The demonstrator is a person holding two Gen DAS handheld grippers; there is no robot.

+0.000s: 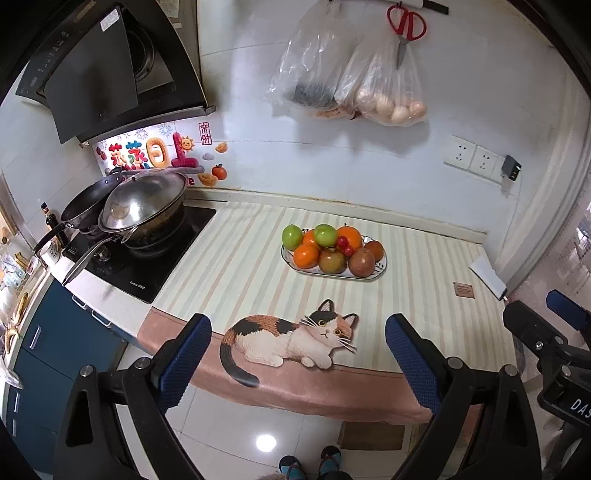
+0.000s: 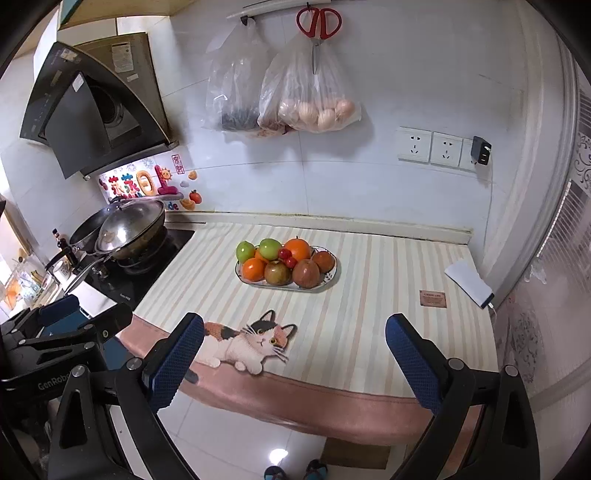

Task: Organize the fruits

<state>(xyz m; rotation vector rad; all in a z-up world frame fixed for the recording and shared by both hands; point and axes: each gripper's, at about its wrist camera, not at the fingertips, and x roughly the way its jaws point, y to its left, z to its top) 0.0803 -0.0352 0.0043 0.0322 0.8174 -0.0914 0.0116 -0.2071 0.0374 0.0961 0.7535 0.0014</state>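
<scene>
An oval patterned plate sits mid-counter on a striped mat, piled with fruit: two green apples, oranges, brownish-red apples and small red cherries. My left gripper is open and empty, held off the counter's front edge, well short of the plate. My right gripper is open and empty, also off the front edge. Each gripper shows at the side of the other's view.
A hob with stacked woks is at the left. Plastic bags with eggs and red scissors hang on the back wall. A white power bank lies at the right. The mat has a cat picture.
</scene>
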